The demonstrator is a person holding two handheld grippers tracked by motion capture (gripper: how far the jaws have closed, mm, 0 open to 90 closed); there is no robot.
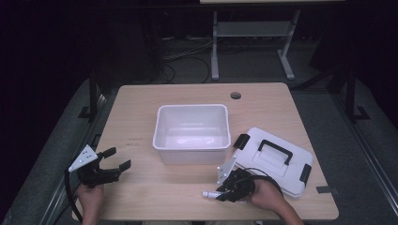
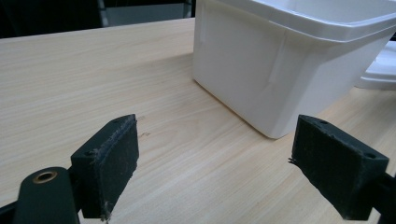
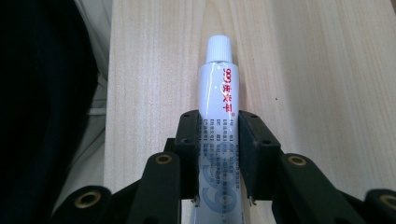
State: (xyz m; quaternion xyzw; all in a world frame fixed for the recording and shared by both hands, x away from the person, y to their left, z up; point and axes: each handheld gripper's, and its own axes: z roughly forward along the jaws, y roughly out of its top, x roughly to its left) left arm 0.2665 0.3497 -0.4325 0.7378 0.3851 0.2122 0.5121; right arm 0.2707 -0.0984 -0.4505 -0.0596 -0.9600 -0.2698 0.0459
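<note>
I am pinching a white tube (image 3: 218, 116) between the fingers (image 3: 188, 149) of my right gripper (image 1: 233, 188); the two black pads are pressing on its sides around the middle of its body, one on each flank. The tube is lying along the line of my fingers, its ribbed white cap (image 3: 218, 48) sticking out well beyond their tips and its flat end running back between them toward my hand. In the high view the cap end is pointing to the left of the gripper, just above the near edge of the wooden table (image 1: 141, 108). My left gripper (image 1: 116, 158) is hovering near the table's left edge with its fingers (image 2: 109, 163) spread wide and nothing lying between them; only bare wood is showing in the gap. Beyond those left fingers, ahead and to the right, the white bin (image 2: 261, 70) is standing upright on the table, well apart from them. Its lid with the black handle (image 1: 274, 157) is lying flat just beyond my right gripper, close behind the fingers holding the tube.
</note>
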